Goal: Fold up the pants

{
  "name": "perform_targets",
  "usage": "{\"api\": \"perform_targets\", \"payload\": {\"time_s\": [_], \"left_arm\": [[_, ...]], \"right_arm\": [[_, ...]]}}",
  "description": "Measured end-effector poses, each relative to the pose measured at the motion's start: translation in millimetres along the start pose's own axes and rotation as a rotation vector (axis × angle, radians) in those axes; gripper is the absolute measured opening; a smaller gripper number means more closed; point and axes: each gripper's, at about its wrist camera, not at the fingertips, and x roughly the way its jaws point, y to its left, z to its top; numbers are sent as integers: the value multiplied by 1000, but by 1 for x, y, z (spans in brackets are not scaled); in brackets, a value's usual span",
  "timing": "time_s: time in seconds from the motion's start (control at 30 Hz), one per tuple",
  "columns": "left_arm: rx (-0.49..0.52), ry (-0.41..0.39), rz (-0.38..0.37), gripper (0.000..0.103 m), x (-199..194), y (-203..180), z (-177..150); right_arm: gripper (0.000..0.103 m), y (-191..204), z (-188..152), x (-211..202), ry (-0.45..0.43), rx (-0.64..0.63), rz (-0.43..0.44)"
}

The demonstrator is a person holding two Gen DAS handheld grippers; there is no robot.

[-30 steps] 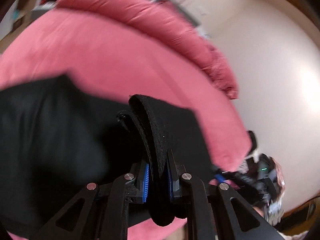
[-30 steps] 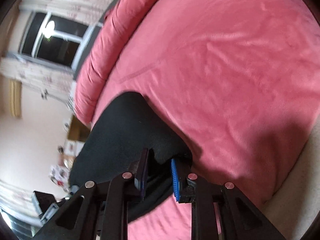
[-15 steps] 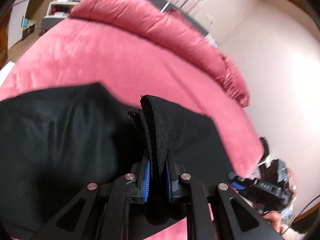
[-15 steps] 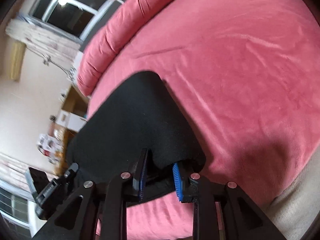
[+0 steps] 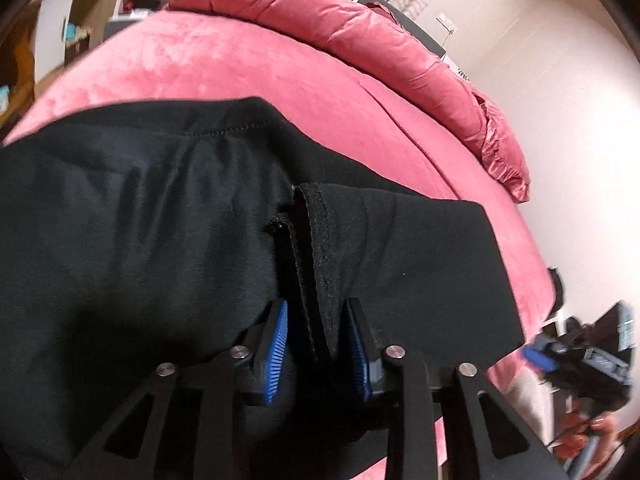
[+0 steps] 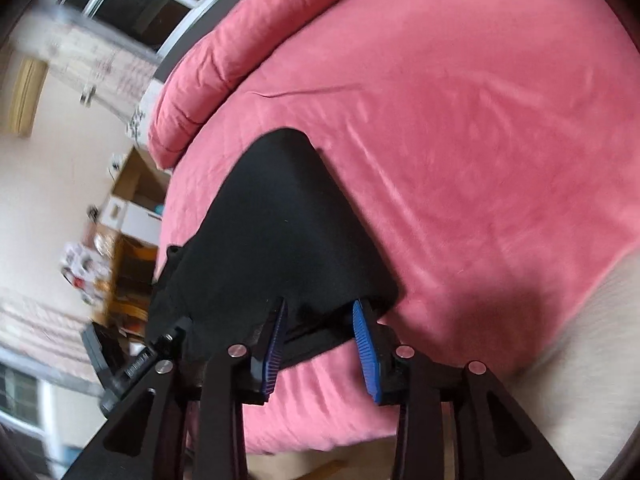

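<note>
Pants [image 5: 140, 240]: black; spread on the pink bed [image 5: 280, 68]
Left gripper [image 5: 318, 344]: jaws just opened; a thick fold is seen between the pads, no longer pinched
Right gripper [image 6: 320, 344]: jaws just opened; pants' edge lies loose between them

Pants [image 5: 140, 240] cut off (left edge)

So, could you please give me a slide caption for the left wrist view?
Left claw, just opened, straddles a raised fold of black pants on the pink bed.
</note>
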Motion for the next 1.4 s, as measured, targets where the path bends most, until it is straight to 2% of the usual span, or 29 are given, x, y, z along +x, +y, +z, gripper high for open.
{"api": "perform_targets", "payload": {"time_s": [0.1, 0.17, 0.27, 0.47, 0.57, 0.7, 0.87, 1.0, 1.03, 1.07, 1.1, 1.2, 1.3, 1.4], "left_arm": [[61, -38, 78, 35, -13, -7, -2], [94, -42, 105, 37, -17, -9, -4], [84, -35, 114, 37, -18, -6, 0], [18, -64, 115, 37, -38, 4, -2], [-36, -91, 125, 34, -60, 20, -10], [-107, -124, 146, 35, -80, 41, -16], [-170, -193, 212, 37, -113, 68, -27], [-206, -256, 317, 39, -138, 92, -23], [-211, -263, 333, 40, -141, 95, -21], [-227, -270, 358, 47, -147, 104, -18], [-253, -272, 381, 55, -154, 116, -16], [-356, -286, 427, 56, -173, 146, -7], [-410, -287, 464, 61, -186, 176, -2], [-480, -216, 420, 62, -186, 215, 7]], "right_arm": [[36, 30, 3, -23, -58, -218, -106], [36, 52, 5, -24, -88, -338, -131], [36, 90, 7, 0, -80, -487, -113], [36, 150, -7, 68, 20, -665, -4], [35, 165, -17, 104, 62, -728, 1], [36, 165, -25, 143, 117, -714, -41], [38, 159, -35, 142, 42, -760, -19], [39, 154, -41, 137, 12, -775, -5], [39, 153, -40, 137, 12, -764, 3], [39, 152, -39, 136, 13, -750, 14], [39, 151, -38, 135, 14, -735, 25], [39, 149, -38, 136, 13, -717, 43], [39, 151, -39, 137, 11, -714, 45], [39, 152, -39, 139, 11, -708, 48]]}}
